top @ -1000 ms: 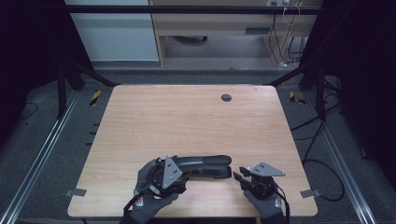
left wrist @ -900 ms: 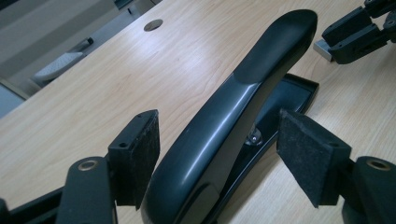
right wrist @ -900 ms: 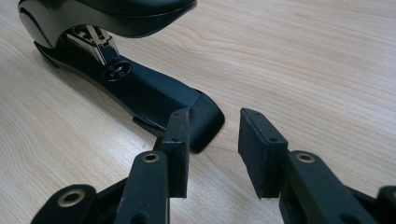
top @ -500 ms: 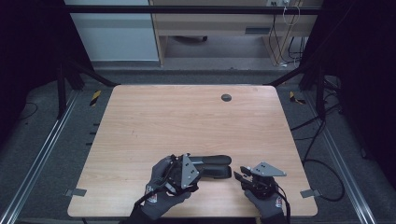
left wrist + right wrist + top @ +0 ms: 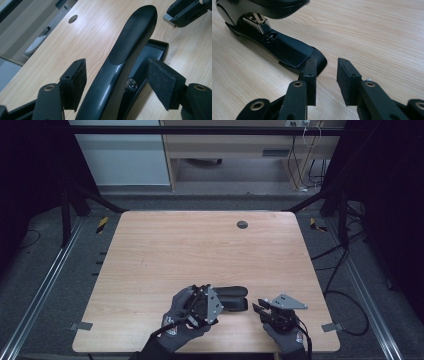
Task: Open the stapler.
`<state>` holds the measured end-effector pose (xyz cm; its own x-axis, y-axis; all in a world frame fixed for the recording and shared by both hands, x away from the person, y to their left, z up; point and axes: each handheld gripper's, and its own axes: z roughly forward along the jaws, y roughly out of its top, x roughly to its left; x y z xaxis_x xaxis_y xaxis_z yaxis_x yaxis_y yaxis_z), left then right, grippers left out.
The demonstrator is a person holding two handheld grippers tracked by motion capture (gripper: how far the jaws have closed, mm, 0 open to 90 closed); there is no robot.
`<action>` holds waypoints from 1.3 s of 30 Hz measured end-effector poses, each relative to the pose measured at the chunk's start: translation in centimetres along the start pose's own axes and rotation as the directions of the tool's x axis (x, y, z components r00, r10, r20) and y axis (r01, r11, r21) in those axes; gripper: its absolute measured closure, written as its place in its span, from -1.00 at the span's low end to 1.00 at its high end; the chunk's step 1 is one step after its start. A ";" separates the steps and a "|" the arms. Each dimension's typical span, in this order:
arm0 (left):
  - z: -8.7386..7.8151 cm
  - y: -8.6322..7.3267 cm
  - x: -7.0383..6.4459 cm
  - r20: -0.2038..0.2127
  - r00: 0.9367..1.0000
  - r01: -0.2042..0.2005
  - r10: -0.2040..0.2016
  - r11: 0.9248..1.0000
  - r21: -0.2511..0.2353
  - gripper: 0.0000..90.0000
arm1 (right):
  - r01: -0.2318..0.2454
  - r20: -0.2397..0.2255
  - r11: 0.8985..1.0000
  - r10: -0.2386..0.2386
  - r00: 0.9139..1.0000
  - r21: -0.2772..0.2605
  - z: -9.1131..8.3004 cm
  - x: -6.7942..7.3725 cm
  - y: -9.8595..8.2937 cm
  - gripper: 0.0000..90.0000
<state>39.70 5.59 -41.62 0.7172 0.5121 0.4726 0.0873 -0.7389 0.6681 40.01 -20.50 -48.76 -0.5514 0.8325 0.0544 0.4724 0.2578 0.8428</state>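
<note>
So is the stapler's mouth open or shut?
Open: the stapler's top arm is lifted off its base, leaving a gap at the front.

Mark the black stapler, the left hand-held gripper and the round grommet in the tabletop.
Black stapler (image 5: 130, 37), left gripper view, top handle.
Left hand-held gripper (image 5: 117, 85), left gripper view, between its fingertips.
Round dark grommet (image 5: 242, 224), high view, its centre.

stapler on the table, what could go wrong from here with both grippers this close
The left gripper stands open astride the stapler, pads apart from its smooth, rounded top arm; closing there, they could slide off or tip it. The right gripper sits open at the tip of the stapler's base, one pad at its edge, so a small push could shove the stapler sideways. The two grippers are near each other and might collide.
</note>
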 end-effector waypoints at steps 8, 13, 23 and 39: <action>0.8 0.7 -0.7 -0.004 0.999 -0.050 0.050 0.999 0.021 -0.28 | -0.003 0.003 1.000 0.003 1.000 0.006 -0.1 -0.1 -0.1 0.74; 1.4 1.1 -1.2 -0.011 0.997 -0.081 0.081 0.996 0.035 -0.28 | 0.001 0.002 1.000 -0.001 1.000 0.010 0.0 0.0 -0.1 0.83; 2.5 1.5 -2.0 -0.041 0.985 -0.164 0.168 0.984 0.075 -0.28 | 0.000 0.004 1.000 0.000 1.000 0.021 -0.1 -0.1 -0.1 1.00; 3.8 2.1 -2.7 -0.069 0.969 -0.228 0.236 0.967 0.112 -0.24 | -0.007 0.013 1.000 0.006 1.000 0.022 -0.1 -0.3 -0.2 1.00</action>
<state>40.55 1.02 -43.71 0.6679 0.3520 0.6558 -0.0013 -0.8805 0.4740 40.04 -20.83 -48.88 -0.5395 0.8404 0.0529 0.4908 0.2628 0.8307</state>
